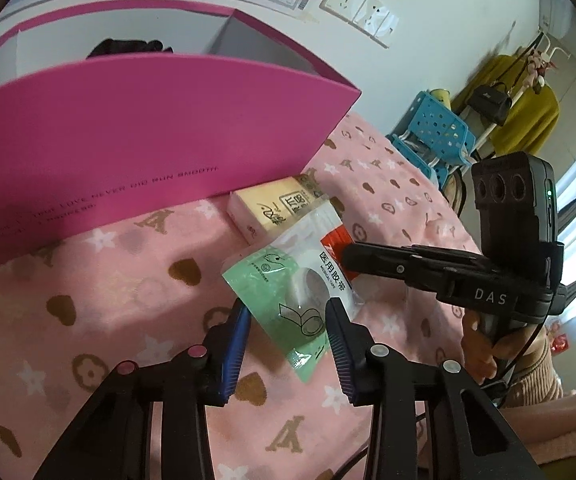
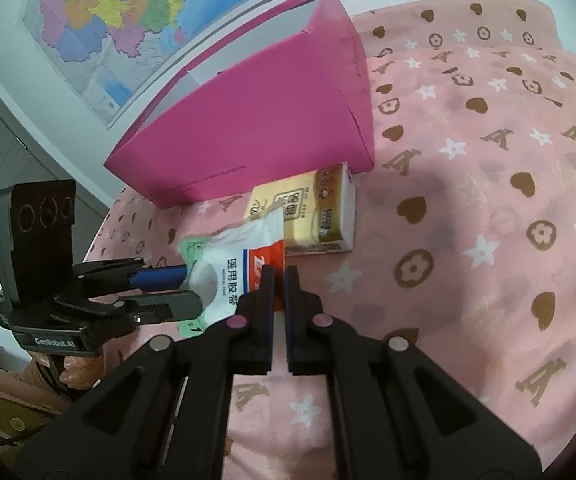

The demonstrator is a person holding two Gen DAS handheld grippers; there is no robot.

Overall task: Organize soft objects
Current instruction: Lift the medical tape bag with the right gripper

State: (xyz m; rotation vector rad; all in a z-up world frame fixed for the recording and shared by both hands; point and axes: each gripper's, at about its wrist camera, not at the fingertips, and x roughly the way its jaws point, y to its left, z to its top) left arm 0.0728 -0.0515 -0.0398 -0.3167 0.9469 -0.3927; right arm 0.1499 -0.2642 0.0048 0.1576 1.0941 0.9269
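A medical tape pouch [image 1: 300,280] [image 2: 227,272], green at one end and white and red at the other, hangs just above the pink blanket [image 1: 107,292]. My left gripper [image 1: 288,305] [image 2: 190,286] is shut on its green end, blue pads pressing both sides. From the right, my right gripper [image 2: 280,274] [image 1: 348,252] is shut on the pouch's red edge. Behind the pouch a yellow tissue pack [image 1: 271,204] [image 2: 312,216] lies against an open pink box [image 1: 127,128] [image 2: 255,128]. Something black [image 1: 127,46] shows inside the box.
The patterned blanket [image 2: 488,200] spreads wide to the right of the box. A blue stool [image 1: 436,128] and a rack with a yellow garment [image 1: 528,120] stand beyond the bed. A map [image 2: 119,12] hangs on the wall behind the box.
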